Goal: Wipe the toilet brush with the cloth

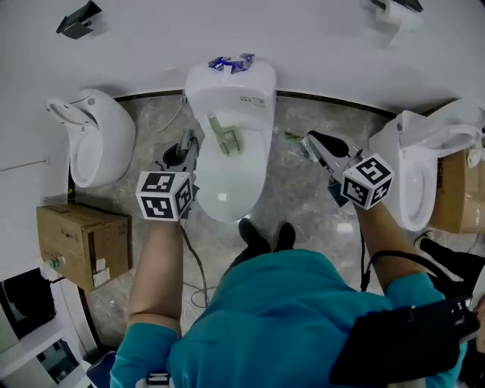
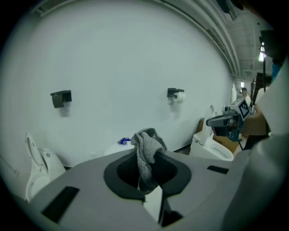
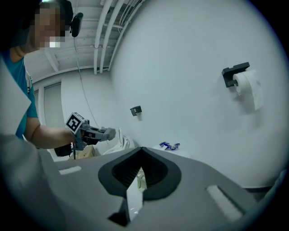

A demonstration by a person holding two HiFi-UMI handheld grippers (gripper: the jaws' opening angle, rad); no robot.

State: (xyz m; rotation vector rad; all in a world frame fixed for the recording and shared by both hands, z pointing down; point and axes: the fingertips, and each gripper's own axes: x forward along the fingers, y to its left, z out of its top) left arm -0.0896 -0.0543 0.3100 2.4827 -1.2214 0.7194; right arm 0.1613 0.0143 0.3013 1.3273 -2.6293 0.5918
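Note:
A pale olive toilet brush (image 1: 226, 137) lies on the closed lid of the middle white toilet (image 1: 227, 189). My left gripper (image 1: 189, 142) hovers at the toilet's left side, shut on a grey knitted cloth (image 2: 146, 151) that sticks up between its jaws. My right gripper (image 1: 310, 143) is held over the floor to the right of the toilet, its jaws together with nothing in them. In the right gripper view a sliver of the brush (image 3: 141, 179) shows past the jaws. The left gripper (image 3: 107, 132) and the right gripper (image 2: 213, 121) each show in the other's view.
A blue wrapper (image 1: 231, 64) lies on the cistern top. More white toilets stand at left (image 1: 95, 140) and right (image 1: 417, 170). Cardboard boxes sit at left (image 1: 83, 239) and far right (image 1: 455, 193). A paper roll holder (image 1: 394, 14) hangs on the wall. Black shoes (image 1: 265, 236) stand before the bowl.

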